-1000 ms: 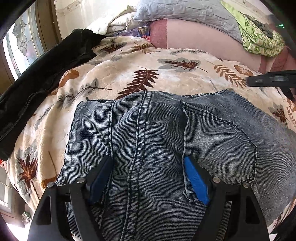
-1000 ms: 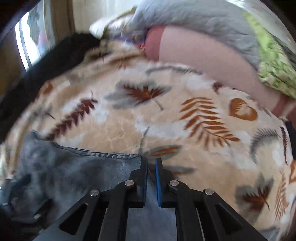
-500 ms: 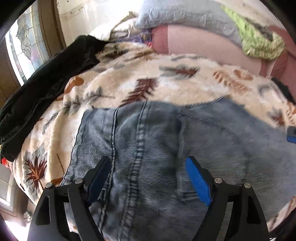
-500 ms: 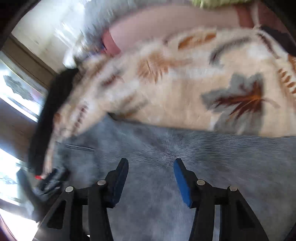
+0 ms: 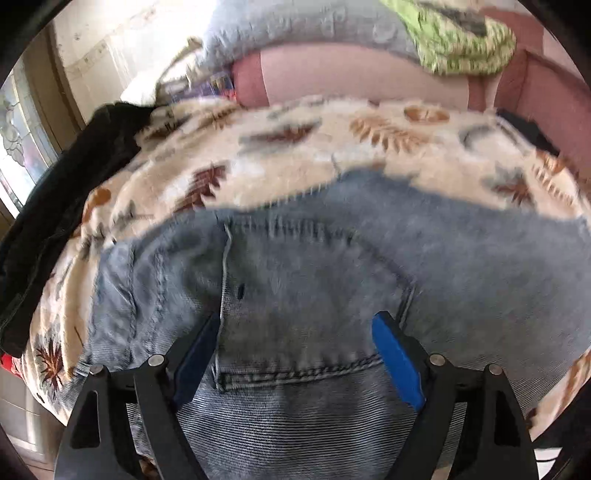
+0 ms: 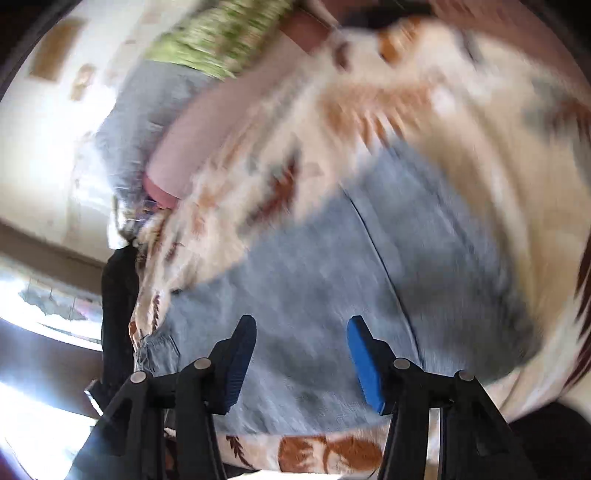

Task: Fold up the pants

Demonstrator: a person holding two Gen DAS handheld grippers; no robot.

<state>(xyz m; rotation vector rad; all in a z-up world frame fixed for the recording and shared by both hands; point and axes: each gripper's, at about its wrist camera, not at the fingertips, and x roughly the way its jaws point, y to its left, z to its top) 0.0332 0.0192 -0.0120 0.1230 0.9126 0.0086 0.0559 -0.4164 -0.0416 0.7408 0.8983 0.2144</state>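
Two views, both motion-blurred.

Left wrist view: jeans (image 5: 332, 266) lie spread flat on a cream leaf-print blanket (image 5: 295, 155), a back pocket and its stitched seams facing up. Left gripper (image 5: 295, 328) hangs over the denim with its blue pads (image 5: 395, 354) spread wide; nothing is pinched between them. A black garment (image 5: 62, 192) lies along the blanket's left edge. Beyond the blanket: a pink cushion (image 5: 351, 81), a grey quilted pillow (image 5: 295, 33), a green patterned cloth (image 5: 461, 40).

Right wrist view: frame is rolled and heavily smeared. Jeans (image 6: 332, 280) fill the centre, on the same blanket (image 6: 424, 110). Right gripper (image 6: 301, 343) is above the denim, jaws parted and empty. Whether the pad tips graze the cloth cannot be told. Black garment (image 6: 118, 314) at left, pink cushion (image 6: 221, 122) and green cloth (image 6: 221, 40) toward the top.
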